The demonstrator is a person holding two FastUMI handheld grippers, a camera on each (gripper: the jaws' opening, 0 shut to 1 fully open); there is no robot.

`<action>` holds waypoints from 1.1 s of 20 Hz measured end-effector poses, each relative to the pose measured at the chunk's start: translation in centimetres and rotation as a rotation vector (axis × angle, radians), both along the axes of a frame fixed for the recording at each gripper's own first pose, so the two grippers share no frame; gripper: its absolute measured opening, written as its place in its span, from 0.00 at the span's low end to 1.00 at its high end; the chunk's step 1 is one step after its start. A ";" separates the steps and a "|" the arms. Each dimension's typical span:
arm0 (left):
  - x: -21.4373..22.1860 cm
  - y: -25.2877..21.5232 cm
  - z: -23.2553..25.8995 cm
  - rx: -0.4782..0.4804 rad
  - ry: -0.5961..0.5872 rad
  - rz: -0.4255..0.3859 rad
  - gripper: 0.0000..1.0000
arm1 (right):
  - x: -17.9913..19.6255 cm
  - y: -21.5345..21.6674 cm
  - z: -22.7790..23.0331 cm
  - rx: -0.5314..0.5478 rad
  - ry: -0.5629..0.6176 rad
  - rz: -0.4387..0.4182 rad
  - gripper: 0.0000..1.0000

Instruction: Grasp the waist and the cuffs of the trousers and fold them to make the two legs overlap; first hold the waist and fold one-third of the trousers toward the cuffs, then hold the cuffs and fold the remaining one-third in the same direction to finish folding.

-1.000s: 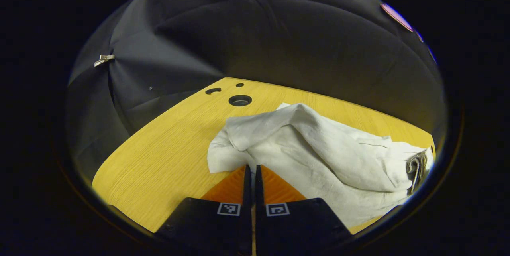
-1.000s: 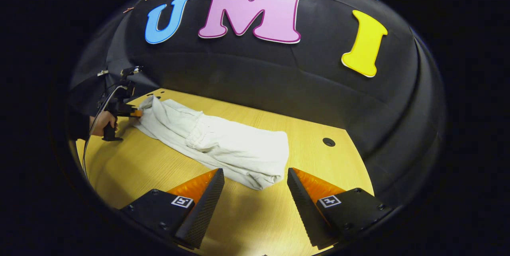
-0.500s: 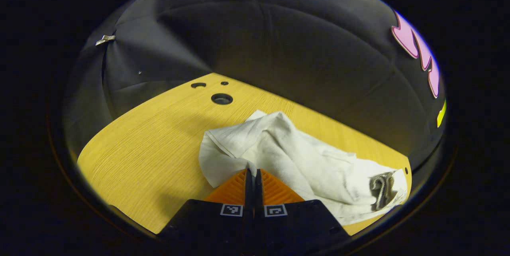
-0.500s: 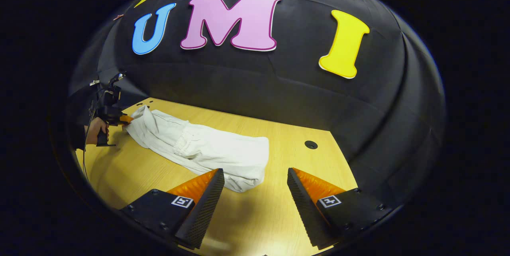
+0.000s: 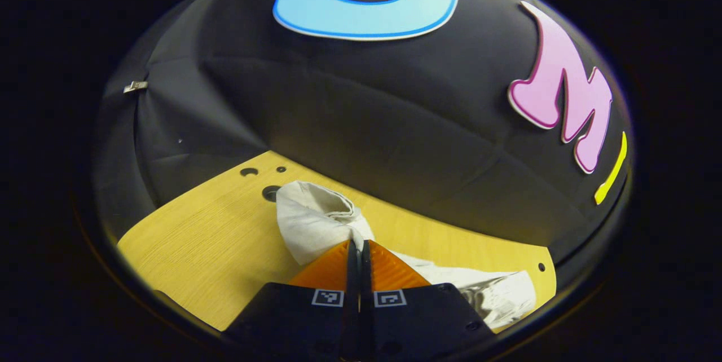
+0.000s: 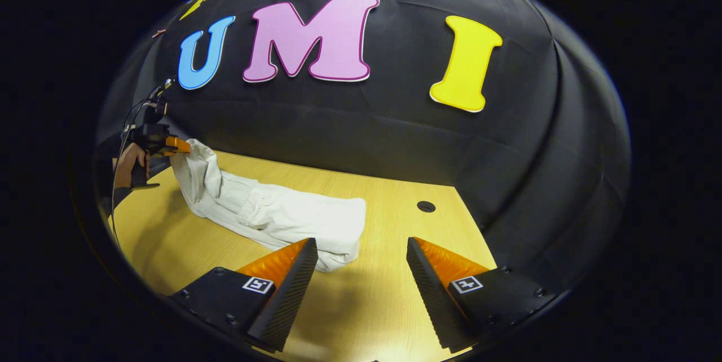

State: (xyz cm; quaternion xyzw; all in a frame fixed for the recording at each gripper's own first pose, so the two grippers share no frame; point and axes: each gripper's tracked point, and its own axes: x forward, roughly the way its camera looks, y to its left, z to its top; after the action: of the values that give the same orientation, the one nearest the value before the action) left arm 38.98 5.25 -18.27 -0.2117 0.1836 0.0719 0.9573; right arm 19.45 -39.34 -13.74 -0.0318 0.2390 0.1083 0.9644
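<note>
Trousers in left gripper, unlabelled

Right gripper view: the trousers lie across the worktop, one end lifted at far left by the left gripper, the other end just before the right gripper. A hole lies right of the trousers.
</note>
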 end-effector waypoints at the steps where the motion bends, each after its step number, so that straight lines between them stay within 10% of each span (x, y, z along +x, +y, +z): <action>1: 0.2 -1.0 1.1 -0.001 -0.010 -0.011 0.05 | -0.2 -0.4 0.2 0.002 -0.006 -0.008 0.98; 22: 1.1 -36.8 9.1 -0.004 -0.118 -0.487 0.05 | -6.0 -7.0 3.4 0.138 -0.039 -0.176 0.98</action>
State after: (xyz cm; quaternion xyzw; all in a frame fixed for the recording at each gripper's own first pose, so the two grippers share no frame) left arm 40.11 -31.53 -9.19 -0.1668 0.1730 -0.1737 0.9550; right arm 13.48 -46.36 -10.29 0.0535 0.2140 0.0387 0.9746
